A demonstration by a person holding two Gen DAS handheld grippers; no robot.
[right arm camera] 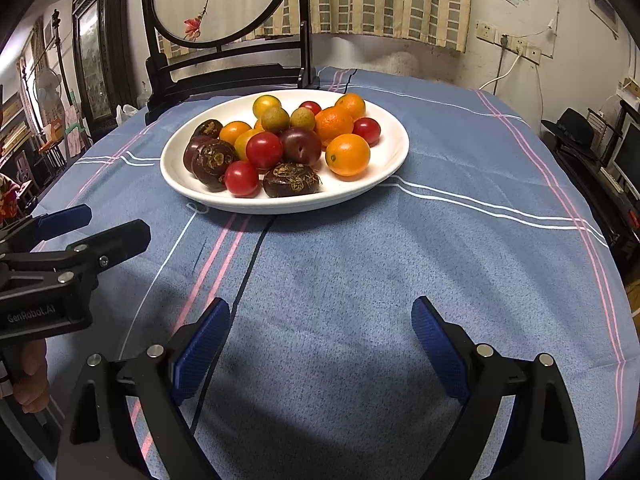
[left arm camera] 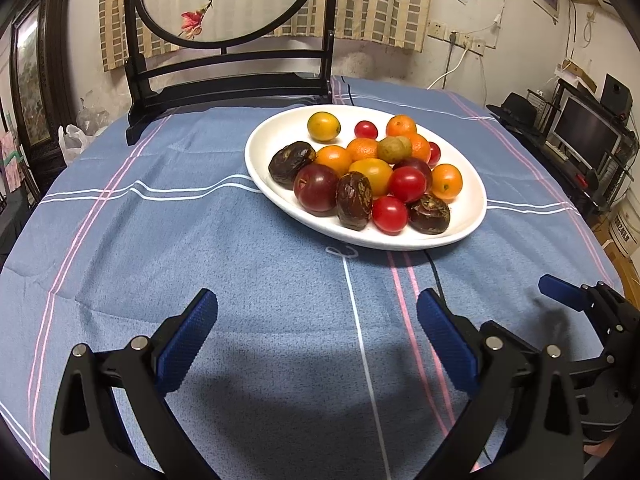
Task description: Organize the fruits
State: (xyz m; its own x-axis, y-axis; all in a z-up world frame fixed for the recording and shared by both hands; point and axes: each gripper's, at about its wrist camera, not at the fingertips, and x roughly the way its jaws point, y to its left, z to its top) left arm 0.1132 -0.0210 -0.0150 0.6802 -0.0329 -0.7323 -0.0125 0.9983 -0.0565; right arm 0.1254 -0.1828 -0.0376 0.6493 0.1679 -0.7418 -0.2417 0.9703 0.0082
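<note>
A white oval plate (left arm camera: pixel 276 128) holds several mixed fruits: small oranges (left arm camera: pixel 447 181), red cherry tomatoes (left arm camera: pixel 389 214), dark plums (left arm camera: pixel 316 189) and brown water chestnuts (left arm camera: pixel 353 200). The plate also shows in the right wrist view (right arm camera: pixel 390 152), with an orange (right arm camera: pixel 347 155) and a tomato (right arm camera: pixel 241 178) near its front. My left gripper (left arm camera: pixel 318 336) is open and empty, above the cloth short of the plate. My right gripper (right arm camera: pixel 320 340) is open and empty, also short of the plate. The right gripper shows at the right edge of the left wrist view (left arm camera: pixel 576 300).
A blue striped cloth (left arm camera: pixel 200 240) covers the round table. A dark wooden stand with a round painted screen (left arm camera: pixel 224 0) sits behind the plate. The left gripper's body (right arm camera: pixel 60 264) is at the left of the right wrist view. Shelves and a monitor (left arm camera: pixel 584 132) are off to the right.
</note>
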